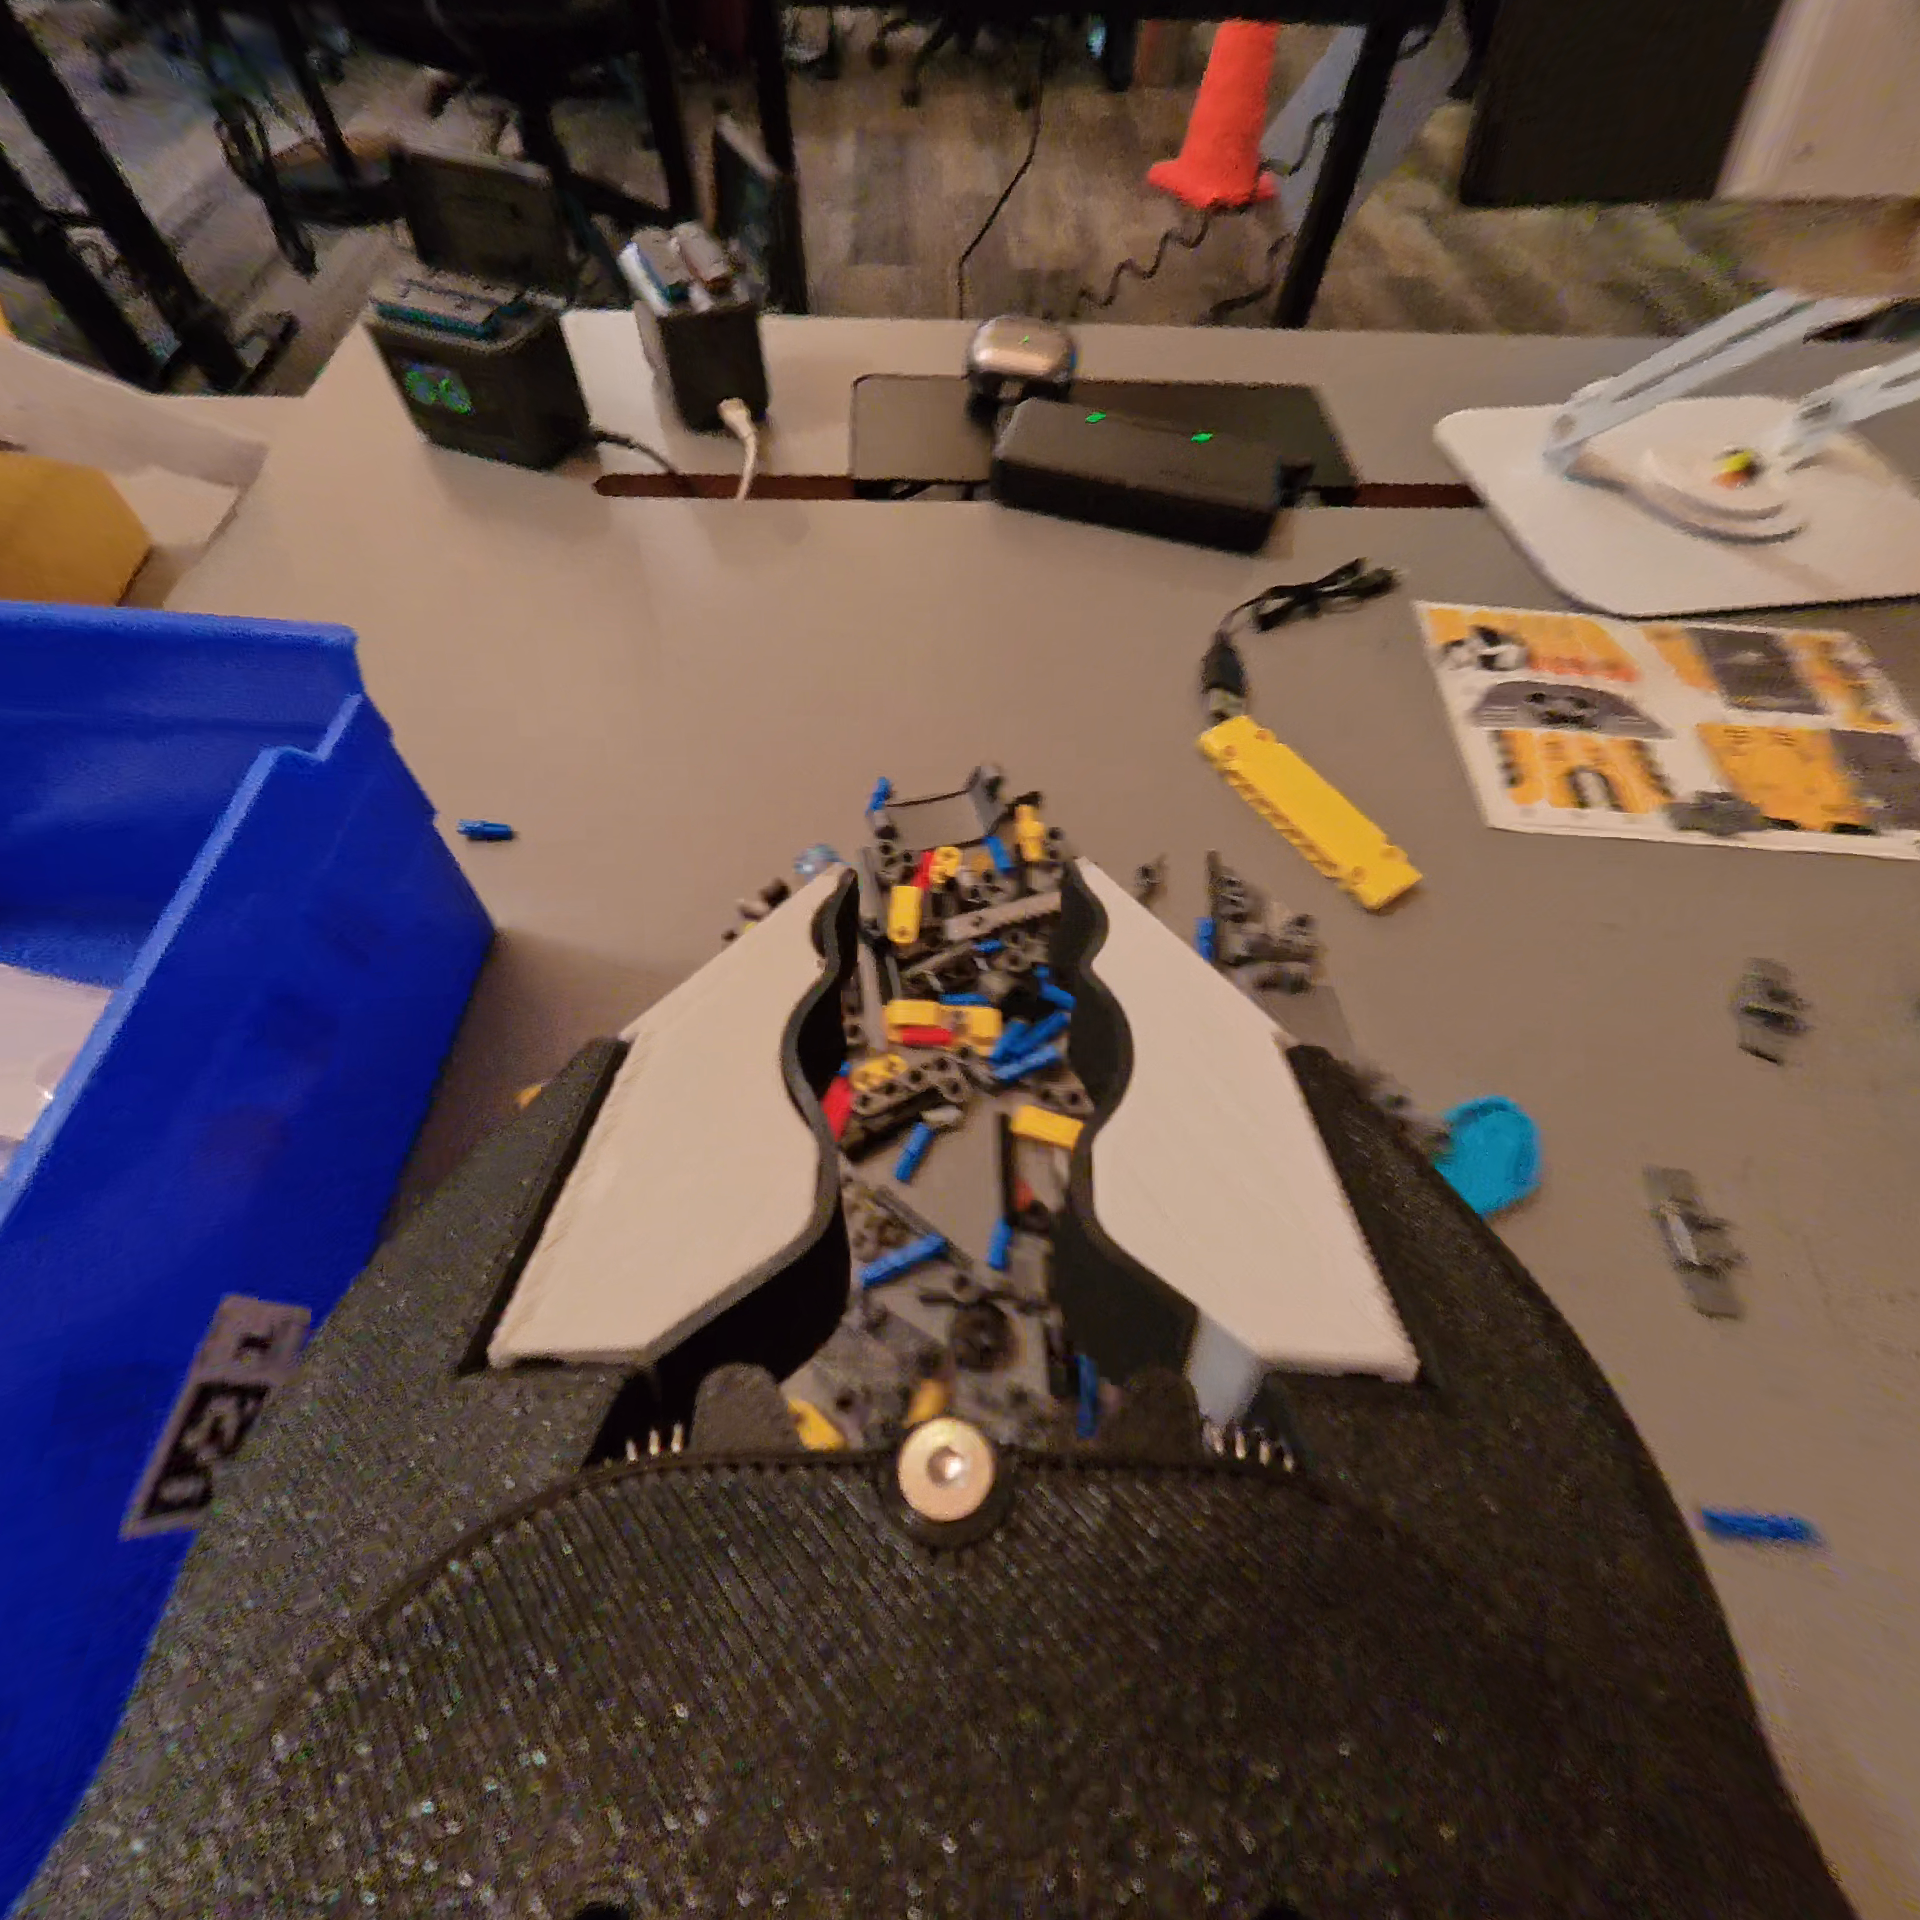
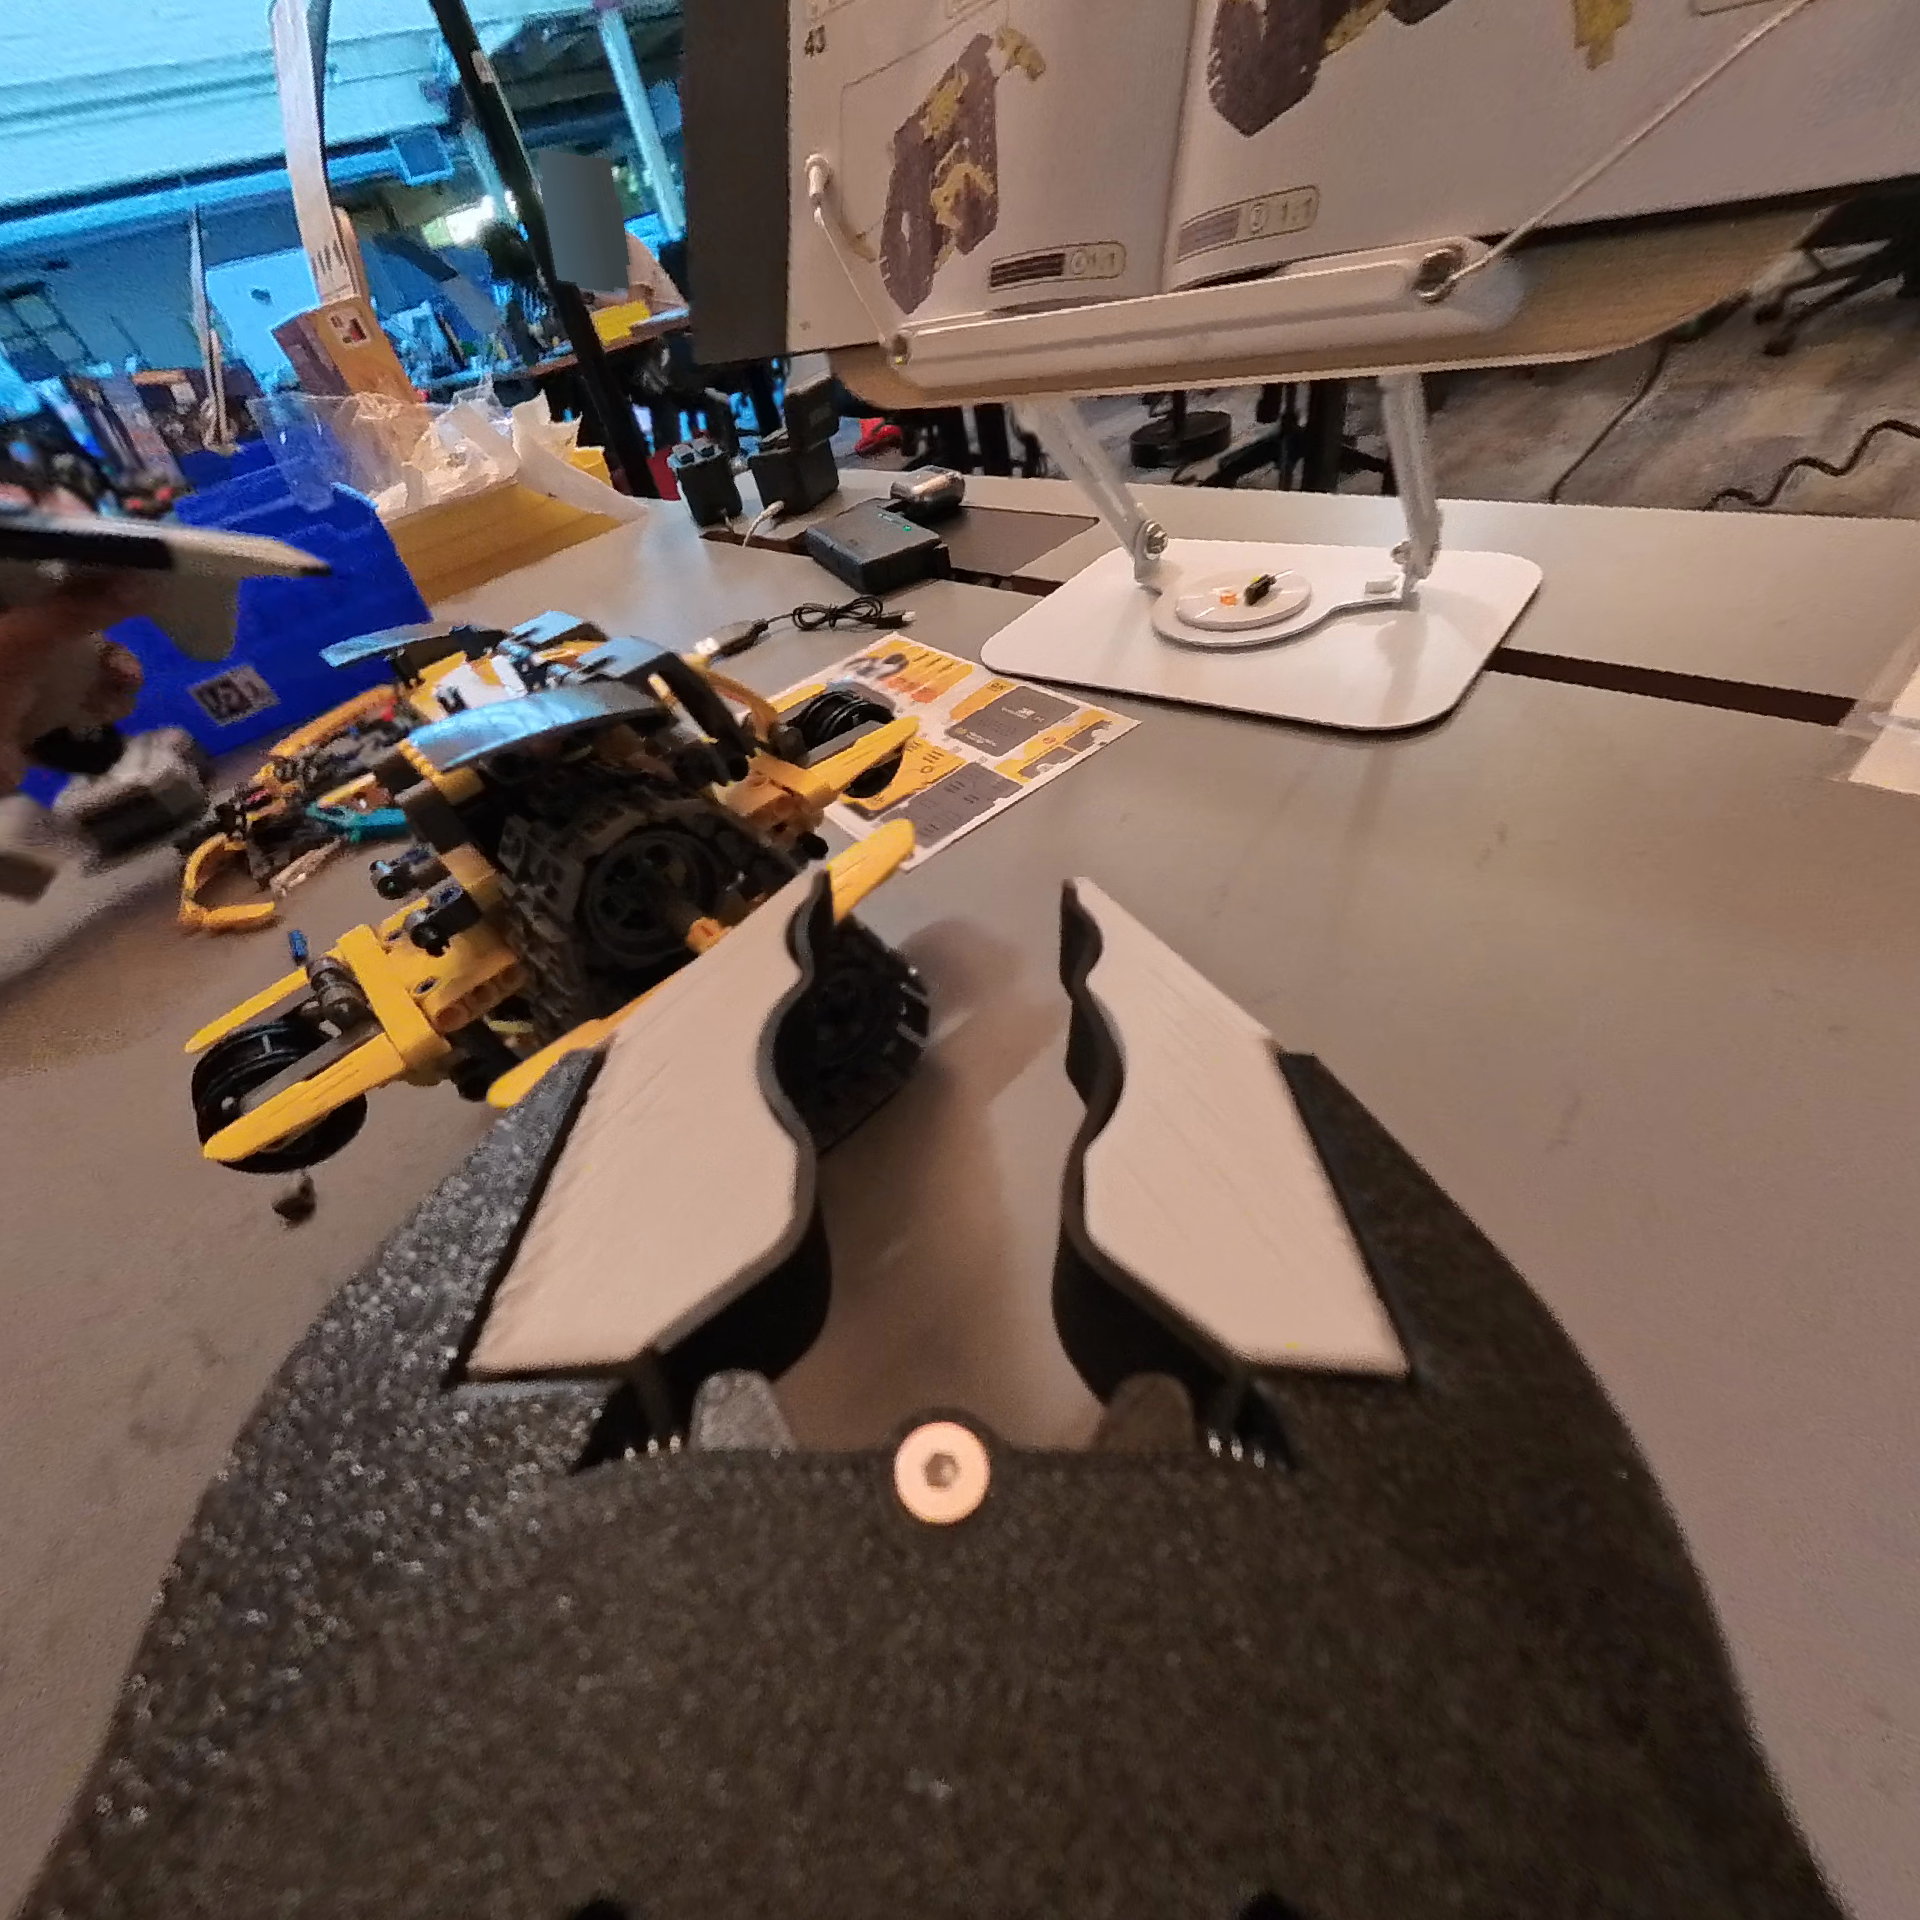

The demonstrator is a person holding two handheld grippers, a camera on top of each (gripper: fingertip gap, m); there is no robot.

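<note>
In the left wrist view my left gripper is open and empty, hovering over a pile of small yellow, blue, red and grey building-toy parts on the grey table. A long yellow beam lies to its right. In the right wrist view my right gripper is open and empty, just right of a yellow and black toy vehicle; one of the vehicle's black tyres sits by the left finger. The left gripper shows at the far left of that view.
A blue bin stands at the left. A sticker sheet and a white book stand holding an open instruction booklet are at the right. Black chargers and a cable lie at the back. Loose parts scatter right. Across from one pair of fingers to the other is roughly 50 cm. My right tips are about 40 cm from the long yellow beam, my left tips only 15 cm.
</note>
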